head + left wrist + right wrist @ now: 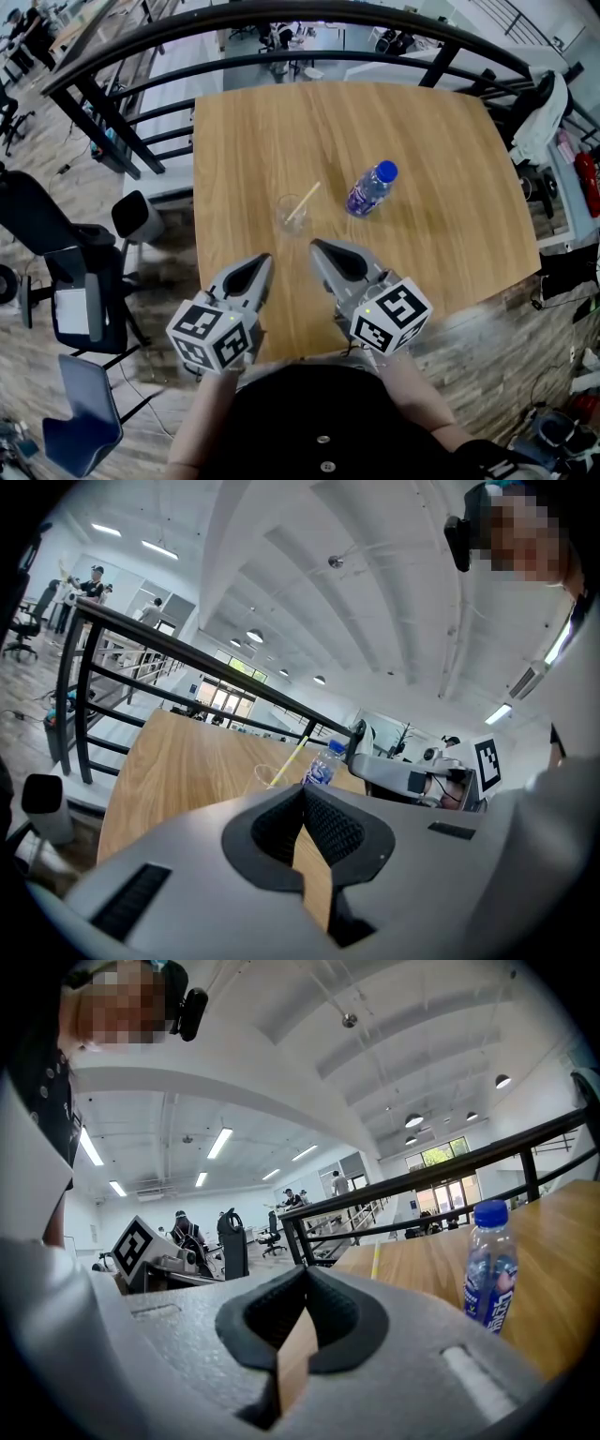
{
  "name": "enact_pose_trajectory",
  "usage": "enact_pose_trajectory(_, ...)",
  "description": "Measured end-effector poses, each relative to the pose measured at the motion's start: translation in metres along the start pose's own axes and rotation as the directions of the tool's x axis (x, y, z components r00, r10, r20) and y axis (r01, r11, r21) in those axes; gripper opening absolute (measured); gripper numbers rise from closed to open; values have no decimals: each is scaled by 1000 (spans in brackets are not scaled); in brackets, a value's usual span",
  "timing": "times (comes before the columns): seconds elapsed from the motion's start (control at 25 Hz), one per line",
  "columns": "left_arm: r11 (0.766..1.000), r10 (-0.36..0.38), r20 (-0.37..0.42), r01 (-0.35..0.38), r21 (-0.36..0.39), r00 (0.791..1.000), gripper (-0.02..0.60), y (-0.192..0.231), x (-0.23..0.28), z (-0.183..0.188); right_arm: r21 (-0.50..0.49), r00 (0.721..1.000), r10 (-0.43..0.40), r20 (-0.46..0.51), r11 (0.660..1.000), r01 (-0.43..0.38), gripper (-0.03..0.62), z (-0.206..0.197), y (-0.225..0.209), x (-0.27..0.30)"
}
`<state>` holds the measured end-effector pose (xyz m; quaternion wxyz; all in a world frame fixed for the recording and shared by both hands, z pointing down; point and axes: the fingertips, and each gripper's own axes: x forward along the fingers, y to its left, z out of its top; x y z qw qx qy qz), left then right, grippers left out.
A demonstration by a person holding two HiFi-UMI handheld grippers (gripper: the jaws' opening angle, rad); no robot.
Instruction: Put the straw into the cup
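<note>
A clear cup (290,214) stands on the wooden table (431,225), with a pale yellow straw (303,202) leaning in it, its top end tilted to the far right. The left gripper view shows the cup (267,776) and straw (290,762) beyond the jaws. My left gripper (262,263) is shut and empty, near the table's front edge, short of the cup. Beside it, my right gripper (320,248) is also shut with nothing in it, its tip just in front of the cup. The right gripper view shows only a piece of the straw (376,1260).
A clear water bottle with a blue cap (372,188) lies right of the cup on the table. A black railing (112,112) runs round the table's far and left sides. Office chairs (80,281) stand on the floor to the left.
</note>
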<state>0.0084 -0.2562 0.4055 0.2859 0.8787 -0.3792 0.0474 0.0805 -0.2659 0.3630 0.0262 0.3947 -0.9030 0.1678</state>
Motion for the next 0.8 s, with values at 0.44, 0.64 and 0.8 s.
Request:
enact_pose_trajectory(0.44,1000,3,-18,-3,-9,1000,18,2,3,-6,6,999,30,-31,1000,-30,-2,-10,7,4)
enact_pose_trajectory(0.64,1000,0,-25,-1,-12,1000,18,2,3,-7,4,998,36,-46,999,-36,-2,-13,5,4)
enact_pose_trajectory(0.8,1000,-1,-34,1,-15,999,18,3,3,-7,6,998,37,-56,999,-37,-2,-14,3,5)
